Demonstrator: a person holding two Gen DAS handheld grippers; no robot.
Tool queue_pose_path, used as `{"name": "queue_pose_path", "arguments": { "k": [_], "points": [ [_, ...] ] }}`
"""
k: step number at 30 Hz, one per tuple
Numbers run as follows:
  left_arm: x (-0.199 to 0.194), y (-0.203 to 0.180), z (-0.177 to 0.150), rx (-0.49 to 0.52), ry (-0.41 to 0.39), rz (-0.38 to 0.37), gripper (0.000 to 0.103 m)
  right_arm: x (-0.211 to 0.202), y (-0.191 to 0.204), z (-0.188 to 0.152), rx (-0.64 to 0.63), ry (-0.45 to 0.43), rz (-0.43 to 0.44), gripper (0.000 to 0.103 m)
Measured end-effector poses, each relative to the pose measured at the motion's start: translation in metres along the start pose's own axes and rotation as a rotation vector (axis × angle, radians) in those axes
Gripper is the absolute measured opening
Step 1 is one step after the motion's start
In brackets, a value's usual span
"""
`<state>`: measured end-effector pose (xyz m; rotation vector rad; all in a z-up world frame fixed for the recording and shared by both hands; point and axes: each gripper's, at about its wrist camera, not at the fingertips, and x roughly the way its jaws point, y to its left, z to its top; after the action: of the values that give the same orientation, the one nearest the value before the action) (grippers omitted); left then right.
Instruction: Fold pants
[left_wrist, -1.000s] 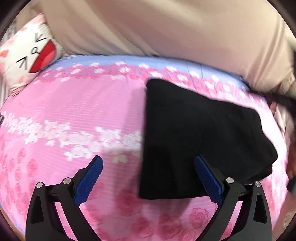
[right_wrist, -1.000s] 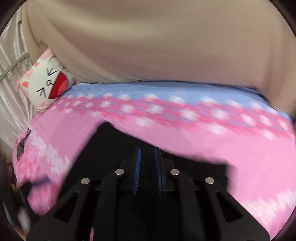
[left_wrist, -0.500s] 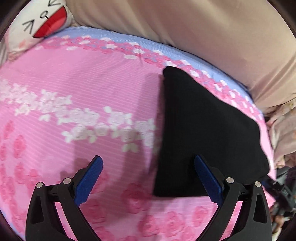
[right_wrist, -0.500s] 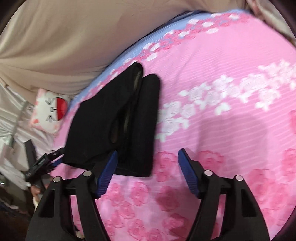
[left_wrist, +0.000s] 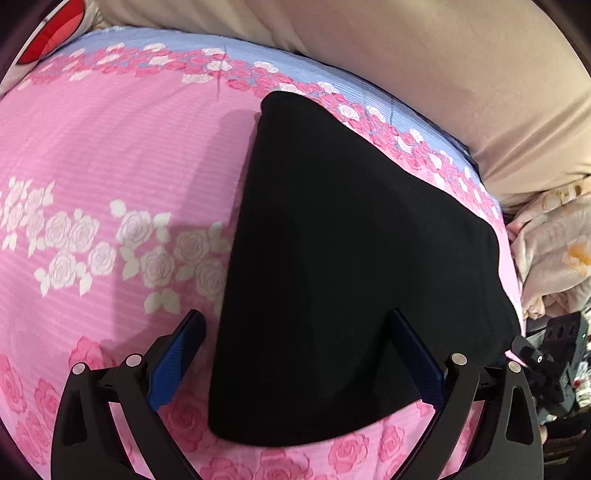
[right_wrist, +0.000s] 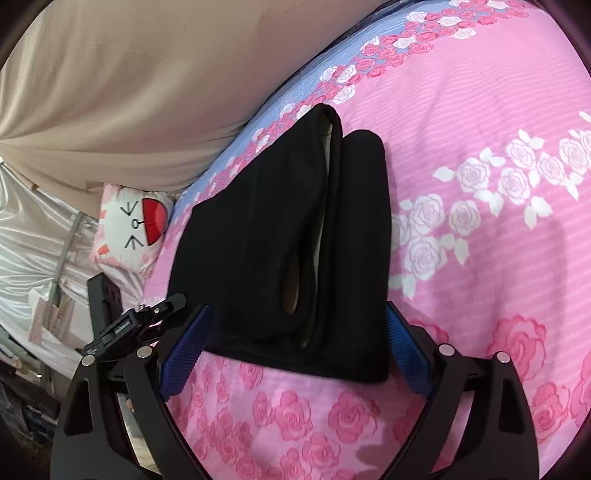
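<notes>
On bed (left_wrist: 110, 155) | folded black pants (left_wrist: 332, 277) flat, long axis toward headboard | left gripper (left_wrist: 299, 354) jaws apart | right gripper (right_wrist: 295, 350) jaws just opened wide, straddling pants' end, not clamped

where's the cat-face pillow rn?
Right wrist view, left side: the cat-face pillow sits at the bed's edge, below the beige sheet, left of the folded black pants.

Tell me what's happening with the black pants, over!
Left gripper open, empty. Right gripper open, jaws just been opening, pads not pressing anything. Black pants folded, lying on the pink bedsheet. Nothing in the way.
</notes>
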<state>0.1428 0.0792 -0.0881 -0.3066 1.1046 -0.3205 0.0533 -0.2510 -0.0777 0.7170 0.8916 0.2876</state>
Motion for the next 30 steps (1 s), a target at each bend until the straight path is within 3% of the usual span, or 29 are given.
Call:
{"name": "queue_pose_path", "arguments": {
  "k": [2,3,4,6,8,10,13,15,17,19,21,23,24,25,26,28,30],
  "points": [
    [0.002,-0.004,0.001,0.026,-0.002,0.021,0.091,0.005,0.005,-0.001,-0.029,-0.013,-0.047,0.079],
    [0.002,-0.008,0.001,0.047,-0.005,0.020,0.079,0.007,0.010,-0.002,-0.052,-0.021,-0.084,0.057],
    [0.000,-0.011,0.001,0.057,0.000,-0.004,0.069,0.007,0.015,-0.004,-0.080,-0.034,-0.125,0.041],
    [-0.011,-0.015,-0.001,0.073,-0.018,0.010,0.052,-0.001,0.022,-0.007,-0.094,-0.049,-0.104,0.033],
    [-0.029,-0.017,-0.004,0.076,-0.026,-0.018,0.034,-0.020,0.030,-0.009,-0.116,-0.065,-0.068,0.032],
    [-0.045,-0.020,-0.009,0.087,-0.019,-0.057,0.032,-0.037,0.041,-0.015,-0.131,-0.069,-0.043,0.031],
    [-0.067,-0.024,-0.035,0.095,0.032,-0.104,0.033,-0.065,0.048,-0.036,-0.142,-0.049,-0.030,0.032],
    [-0.067,-0.029,-0.059,0.115,0.067,-0.090,0.035,-0.074,0.043,-0.051,-0.124,-0.025,-0.041,0.034],
    [-0.060,-0.029,-0.078,0.116,0.064,-0.024,0.056,-0.070,0.028,-0.069,-0.132,0.023,-0.111,0.045],
    [-0.059,-0.025,-0.086,0.099,0.032,0.005,0.064,-0.067,0.013,-0.081,-0.129,0.028,-0.209,0.060],
    [-0.075,-0.023,-0.083,0.077,-0.003,0.016,0.064,-0.087,0.011,-0.091,-0.140,-0.051,-0.185,0.060],
    [-0.103,-0.025,-0.080,0.093,-0.109,0.123,0.066,-0.118,0.029,-0.105,-0.281,-0.174,-0.278,0.060],
    [-0.123,-0.029,-0.079,0.111,-0.198,0.197,0.070,-0.127,0.038,-0.112,-0.355,-0.217,-0.333,0.061],
    [-0.131,-0.031,-0.079,0.119,-0.236,0.219,0.080,-0.132,0.046,-0.120,-0.423,-0.241,-0.378,0.061],
    [-0.138,-0.035,-0.078,0.130,-0.269,0.224,0.083,-0.133,0.052,-0.127,-0.486,-0.256,-0.411,0.060],
    [-0.132,-0.047,-0.076,0.155,-0.265,0.220,0.083,-0.124,0.069,-0.146,-0.642,-0.290,-0.499,0.059],
    [-0.110,-0.060,-0.079,0.191,-0.201,0.218,0.083,-0.108,0.078,-0.161,-0.771,-0.276,-0.581,0.049]
  ]
}}
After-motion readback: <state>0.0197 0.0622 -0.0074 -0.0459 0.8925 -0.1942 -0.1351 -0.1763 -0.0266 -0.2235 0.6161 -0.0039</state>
